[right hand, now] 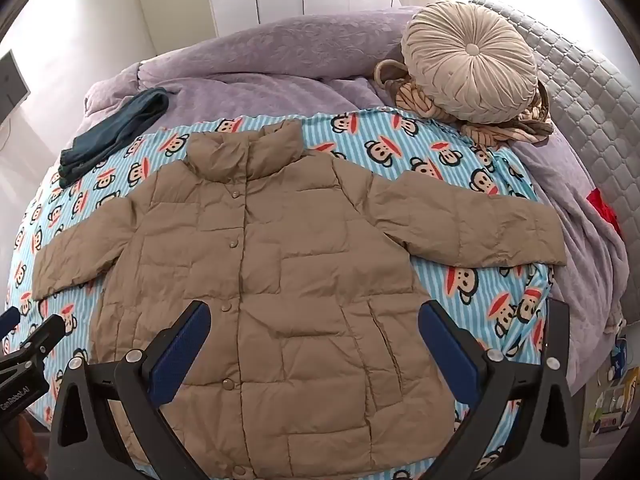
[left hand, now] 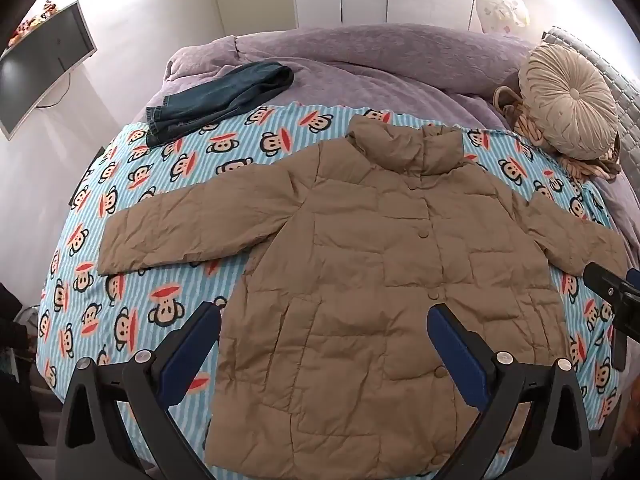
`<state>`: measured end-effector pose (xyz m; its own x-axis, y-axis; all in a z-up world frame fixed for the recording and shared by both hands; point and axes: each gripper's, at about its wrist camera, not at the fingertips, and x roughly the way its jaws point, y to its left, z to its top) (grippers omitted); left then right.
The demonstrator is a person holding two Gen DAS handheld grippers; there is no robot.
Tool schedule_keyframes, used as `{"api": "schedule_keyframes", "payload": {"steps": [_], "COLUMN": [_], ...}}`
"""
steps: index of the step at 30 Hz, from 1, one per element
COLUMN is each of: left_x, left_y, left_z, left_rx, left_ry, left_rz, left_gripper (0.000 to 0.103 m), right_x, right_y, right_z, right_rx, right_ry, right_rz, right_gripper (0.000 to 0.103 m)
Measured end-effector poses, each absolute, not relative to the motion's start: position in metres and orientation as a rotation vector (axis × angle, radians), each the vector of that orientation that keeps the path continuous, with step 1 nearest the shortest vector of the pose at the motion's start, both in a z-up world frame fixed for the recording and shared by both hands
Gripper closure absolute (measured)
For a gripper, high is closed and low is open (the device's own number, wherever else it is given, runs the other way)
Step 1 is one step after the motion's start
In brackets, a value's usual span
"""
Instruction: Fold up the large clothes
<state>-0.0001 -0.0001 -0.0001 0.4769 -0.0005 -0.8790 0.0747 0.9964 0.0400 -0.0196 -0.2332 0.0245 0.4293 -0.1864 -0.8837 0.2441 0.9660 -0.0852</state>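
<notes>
Two grippers hover above a tan puffer jacket, which lies flat, buttoned and face up, sleeves spread, on a striped monkey-print blanket over the bed. Both the left gripper and the right gripper have jaws spread wide, holding nothing. Folded jeans lie beyond the left sleeve, and a round cushion rests near the headboard.

The brown coat is puffy, crinkly, matt cloth. The monkey blanket looks soft and fuzzy. At two o'clock, the round cushion is shiny, pleated velvet; fingers have bumpy blue pads.
</notes>
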Motion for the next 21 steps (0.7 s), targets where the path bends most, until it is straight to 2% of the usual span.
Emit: {"api": "schedule_keyframes", "payload": {"steps": [21], "left_x": [0.0005], "left_y": [0.0], "left_z": [0.0007], "left_rx": [0.071], "left_ry": [1.066], "left_rz": [-0.042], "left_gripper": [0.0], "right_x": [-0.0212], "right_y": [-0.2334], "right_z": [0.0242], "right_rx": [0.055], "right_ry": [1.095], "right_rz": [-0.27], "right_gripper": [0.0]}}
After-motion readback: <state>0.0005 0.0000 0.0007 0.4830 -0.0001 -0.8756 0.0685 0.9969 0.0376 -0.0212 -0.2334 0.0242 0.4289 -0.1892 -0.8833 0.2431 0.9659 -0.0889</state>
